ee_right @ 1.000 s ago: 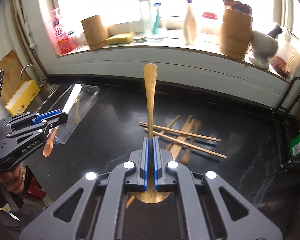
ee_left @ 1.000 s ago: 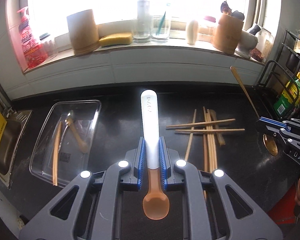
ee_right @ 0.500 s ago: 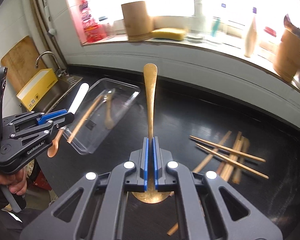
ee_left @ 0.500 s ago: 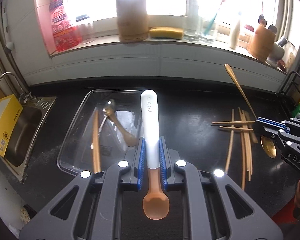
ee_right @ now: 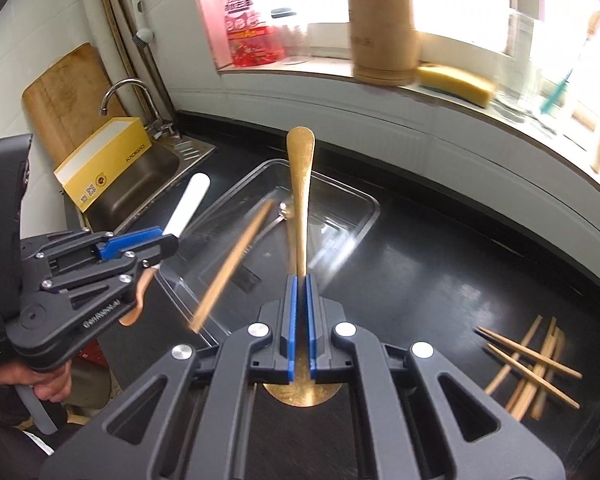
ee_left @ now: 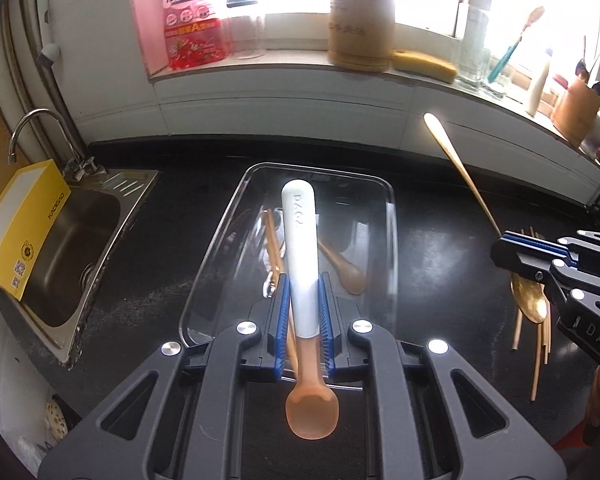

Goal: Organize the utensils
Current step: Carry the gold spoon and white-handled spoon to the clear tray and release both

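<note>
My left gripper (ee_left: 304, 284) is shut on a spoon with a white handle and an orange bowl (ee_left: 300, 248), handle pointing forward over the clear plastic tray (ee_left: 392, 240). The tray holds a wooden chopstick (ee_left: 271, 240), a wooden spoon (ee_left: 346, 270) and a metal utensil. My right gripper (ee_right: 301, 280) is shut on a gold metal spoon (ee_right: 300, 184), its handle reaching over the tray (ee_right: 364, 216). The left gripper (ee_right: 156, 242) shows at the left of the right wrist view, the right gripper (ee_left: 500, 246) at the right of the left wrist view. Loose chopsticks (ee_right: 532, 364) lie on the counter at right.
A steel sink (ee_left: 72, 232) with a tap and a yellow box (ee_left: 16, 224) lies left of the tray. The windowsill carries a pink detergent bottle (ee_left: 188, 12), a wooden canister (ee_left: 360, 32), a yellow sponge (ee_left: 424, 64) and glasses. A cutting board (ee_right: 68, 96) leans by the sink.
Both grippers have moved left along the counter with their spoons, from near the chopstick pile to over the clear tray. The sink has come into view.
</note>
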A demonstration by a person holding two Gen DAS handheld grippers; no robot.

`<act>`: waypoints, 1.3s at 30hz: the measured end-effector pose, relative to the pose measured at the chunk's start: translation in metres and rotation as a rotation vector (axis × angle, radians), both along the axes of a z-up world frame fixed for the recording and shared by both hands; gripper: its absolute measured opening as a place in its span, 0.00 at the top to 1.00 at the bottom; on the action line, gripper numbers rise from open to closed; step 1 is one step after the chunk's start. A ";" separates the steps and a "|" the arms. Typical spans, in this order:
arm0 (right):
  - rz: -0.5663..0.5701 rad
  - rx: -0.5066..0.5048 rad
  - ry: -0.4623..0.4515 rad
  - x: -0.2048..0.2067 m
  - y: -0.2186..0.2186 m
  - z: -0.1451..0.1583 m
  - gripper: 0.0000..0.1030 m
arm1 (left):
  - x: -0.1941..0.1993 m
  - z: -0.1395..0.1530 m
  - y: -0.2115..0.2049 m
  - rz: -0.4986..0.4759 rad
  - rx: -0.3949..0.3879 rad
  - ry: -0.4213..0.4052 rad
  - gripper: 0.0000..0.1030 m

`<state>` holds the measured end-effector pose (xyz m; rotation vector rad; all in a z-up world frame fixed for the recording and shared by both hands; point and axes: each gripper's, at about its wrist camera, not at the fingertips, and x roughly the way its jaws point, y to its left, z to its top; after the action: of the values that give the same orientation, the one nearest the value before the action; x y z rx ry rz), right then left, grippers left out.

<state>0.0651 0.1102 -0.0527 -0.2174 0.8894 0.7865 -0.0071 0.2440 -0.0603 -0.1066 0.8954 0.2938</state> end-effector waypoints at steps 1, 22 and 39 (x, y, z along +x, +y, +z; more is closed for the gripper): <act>0.001 0.003 0.007 0.002 0.005 -0.001 0.95 | 0.002 -0.002 0.006 0.005 -0.003 0.004 0.87; -0.045 0.014 0.346 0.098 0.095 -0.092 0.95 | 0.090 -0.082 0.077 0.052 -0.113 0.142 0.87; -0.174 0.105 0.222 0.135 0.004 -0.043 0.24 | 0.070 -0.040 0.108 0.126 -0.174 0.060 0.10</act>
<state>0.2000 0.1138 -0.0953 0.0406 1.0584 0.7013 0.0631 0.3516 -0.1007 -0.3178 0.9750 0.3377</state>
